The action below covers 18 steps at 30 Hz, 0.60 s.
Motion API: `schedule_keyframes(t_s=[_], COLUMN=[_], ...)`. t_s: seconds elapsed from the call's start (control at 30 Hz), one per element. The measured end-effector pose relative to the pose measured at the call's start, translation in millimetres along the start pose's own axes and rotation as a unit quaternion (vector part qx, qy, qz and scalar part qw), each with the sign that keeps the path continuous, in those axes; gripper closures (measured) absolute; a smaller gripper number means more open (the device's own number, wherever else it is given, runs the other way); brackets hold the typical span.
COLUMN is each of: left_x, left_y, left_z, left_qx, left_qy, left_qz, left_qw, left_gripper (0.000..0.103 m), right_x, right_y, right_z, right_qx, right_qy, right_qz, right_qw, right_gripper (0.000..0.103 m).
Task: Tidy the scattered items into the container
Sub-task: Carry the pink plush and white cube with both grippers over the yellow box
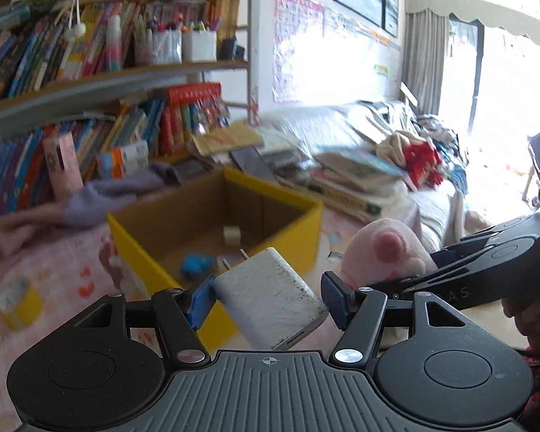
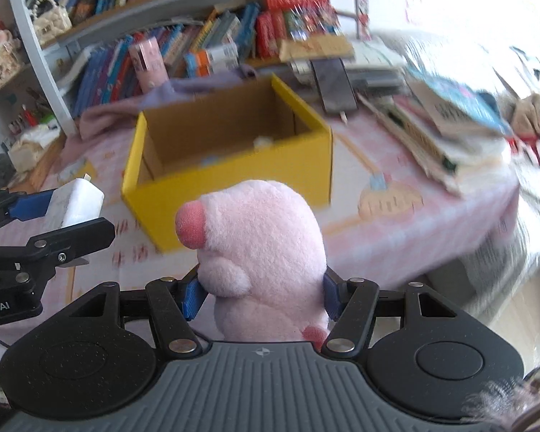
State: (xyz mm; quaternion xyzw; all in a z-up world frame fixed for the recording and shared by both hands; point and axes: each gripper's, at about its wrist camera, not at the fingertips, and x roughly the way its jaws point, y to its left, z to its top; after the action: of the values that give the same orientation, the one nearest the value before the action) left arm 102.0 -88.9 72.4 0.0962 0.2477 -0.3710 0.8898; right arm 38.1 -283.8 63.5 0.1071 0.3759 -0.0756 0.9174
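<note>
My left gripper [image 1: 268, 300] is shut on a white plug-in charger [image 1: 270, 297], prongs pointing away, held just in front of the near wall of the yellow cardboard box [image 1: 136, 252]. Inside the box lie a small white roll [image 1: 231, 234] and a blue item [image 1: 197, 265]. My right gripper [image 2: 261, 297] is shut on a pink plush toy [image 2: 259, 237] with a darker pink snout, held short of the same yellow box [image 2: 234, 187]. The plush [image 1: 385, 252] shows at right in the left wrist view. At left in the right wrist view, the charger [image 2: 76, 203] sits in the left gripper.
The box stands on a pink patterned cloth [image 2: 396, 230]. A yellow tape roll [image 1: 18, 302] lies left of it. Stacked books [image 2: 450, 126] and a phone [image 2: 334, 86] lie right and behind. A purple cloth [image 1: 90, 201] and bookshelves [image 1: 90, 72] stand beyond.
</note>
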Motion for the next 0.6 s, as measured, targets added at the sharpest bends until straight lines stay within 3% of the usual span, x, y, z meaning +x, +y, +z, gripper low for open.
schedule_keyframes(t_s=[0.2, 0.37, 0.5, 0.6], left_x=[25.0, 49.5, 77.6, 108.8], left_y=[11.1, 20.8, 22.6, 24.4], left_z=[30.2, 39.5, 51.1, 54.8], left_qx=[-0.04, -0.08, -0.062, -0.047], left_qy=[-0.027, -0.023, -0.009, 0.025], left_qz=[0.047, 0.087, 0.108, 0.12], left_qw=[0.9977, 0.9928, 0.9921, 0.9914], left_gripper=[0.04, 0.04, 0.04, 0.04], right_x=[18.9, 36.2, 54.3, 76.2], right_y=[-24.3, -44.0, -53.0, -53.1], right_z=[51.7, 89.2, 114.7, 134.4], right_qx=[-0.014, -0.025, -0.039, -0.056], right_qy=[-0.041, -0.06, -0.074, -0.075], right_qz=[0.022, 0.041, 0.067, 0.088], right_qw=[0.999, 0.997, 0.994, 0.992], right_gripper=[0.043, 0.043, 0.043, 0.043])
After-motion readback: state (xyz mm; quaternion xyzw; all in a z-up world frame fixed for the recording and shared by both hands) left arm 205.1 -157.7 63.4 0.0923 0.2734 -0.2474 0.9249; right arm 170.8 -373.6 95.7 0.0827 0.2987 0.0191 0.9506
